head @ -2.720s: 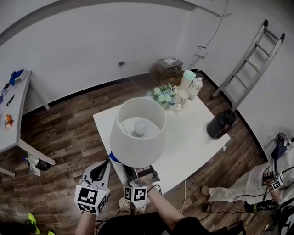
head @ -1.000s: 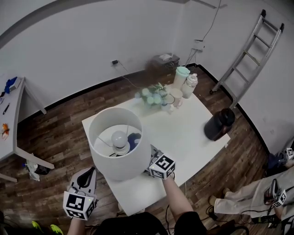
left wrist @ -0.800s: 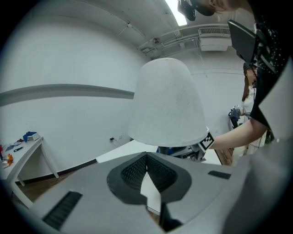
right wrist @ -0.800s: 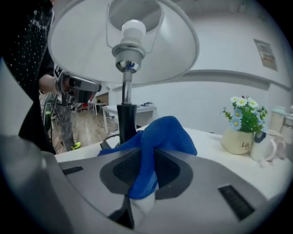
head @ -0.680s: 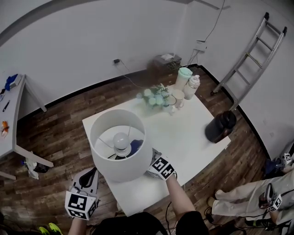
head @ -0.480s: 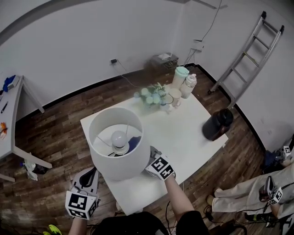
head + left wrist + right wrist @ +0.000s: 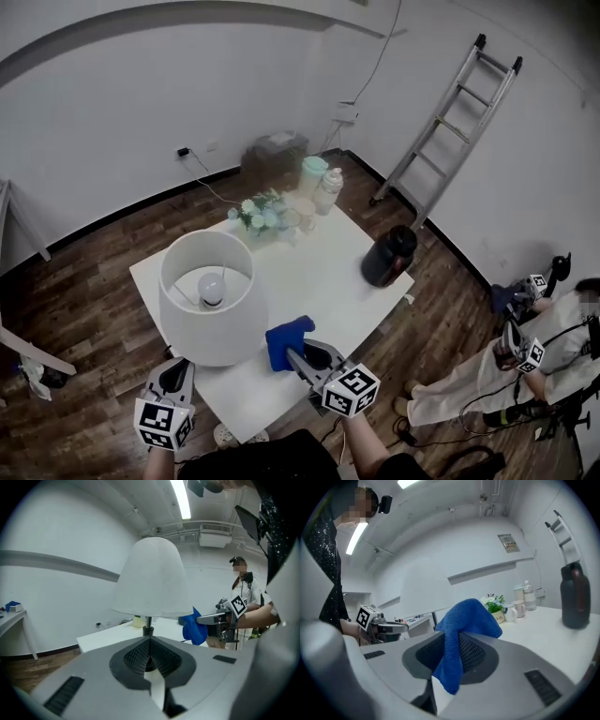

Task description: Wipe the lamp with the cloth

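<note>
1. The room was bare and white-walled, with a dark wood-plank floor [image 7: 94,272] and a grey metal ladder [image 7: 448,127] leaning on the far wall. A seated person was at the right edge.
2. A white square table [image 7: 319,272] stood in the middle. At its far side were a small pot of pale flowers [image 7: 259,212] and some cups and bottles. A dark round jar [image 7: 387,255] stood near its right corner.
3. The white table lamp with a drum shade [image 7: 211,309] stood upright at the table's near left corner, its bulb visible from above.
4. The right gripper [image 7: 300,354] was clamped on the blue woven cloth [image 7: 286,336], which draped over its jaws. It held the cloth just beside the shade's right side. Whether they touched could not be told.
5. The left gripper [image 7: 149,639] had its jaws together with nothing seen between them. It was pointed at the lamp's thin stem from the table's near edge.
6. Judging by this, the cloth was in hand and brought to the lamp. The shade showed no sign of how much had been wiped, so most of the wiping probably lay ahead.
</note>
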### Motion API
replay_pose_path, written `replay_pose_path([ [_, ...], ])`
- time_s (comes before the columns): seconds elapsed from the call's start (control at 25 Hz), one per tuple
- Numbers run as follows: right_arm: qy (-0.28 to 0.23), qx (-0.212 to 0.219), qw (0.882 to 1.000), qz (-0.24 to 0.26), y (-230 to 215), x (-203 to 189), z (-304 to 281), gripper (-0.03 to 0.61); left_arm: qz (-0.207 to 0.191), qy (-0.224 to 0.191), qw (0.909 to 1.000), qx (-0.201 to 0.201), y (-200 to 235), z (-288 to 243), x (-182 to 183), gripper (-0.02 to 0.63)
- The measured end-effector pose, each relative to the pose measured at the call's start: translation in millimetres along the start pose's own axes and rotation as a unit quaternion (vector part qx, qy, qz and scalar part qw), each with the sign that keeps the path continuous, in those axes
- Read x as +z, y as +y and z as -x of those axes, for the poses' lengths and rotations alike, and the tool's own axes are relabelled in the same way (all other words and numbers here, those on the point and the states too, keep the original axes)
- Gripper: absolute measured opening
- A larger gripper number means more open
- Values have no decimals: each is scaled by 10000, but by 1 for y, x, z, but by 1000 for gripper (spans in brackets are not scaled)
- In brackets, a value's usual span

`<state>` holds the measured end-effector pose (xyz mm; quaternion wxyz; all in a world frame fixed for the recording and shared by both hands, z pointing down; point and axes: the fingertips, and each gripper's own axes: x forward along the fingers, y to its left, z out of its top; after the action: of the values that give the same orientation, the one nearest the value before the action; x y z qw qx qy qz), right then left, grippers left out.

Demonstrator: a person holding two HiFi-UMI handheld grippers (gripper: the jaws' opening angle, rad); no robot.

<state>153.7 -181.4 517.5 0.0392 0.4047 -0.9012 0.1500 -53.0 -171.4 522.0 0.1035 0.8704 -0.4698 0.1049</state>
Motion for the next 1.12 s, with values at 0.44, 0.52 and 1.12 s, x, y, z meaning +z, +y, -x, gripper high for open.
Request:
replay_pose_path([
  [0.44,-544,-182,9978,-334,92,-7,32,78,137,-776,9929,-887,-64,3,14,9],
  [0.52,-543,-349,9977,-206,95,-8,32,78,123,-841,9923,-902,-68,7,15,9],
  [1.12,-507,-523,9973,-126,105,-16,32,77,143,-883,9921,-876,-75,26,13,9],
])
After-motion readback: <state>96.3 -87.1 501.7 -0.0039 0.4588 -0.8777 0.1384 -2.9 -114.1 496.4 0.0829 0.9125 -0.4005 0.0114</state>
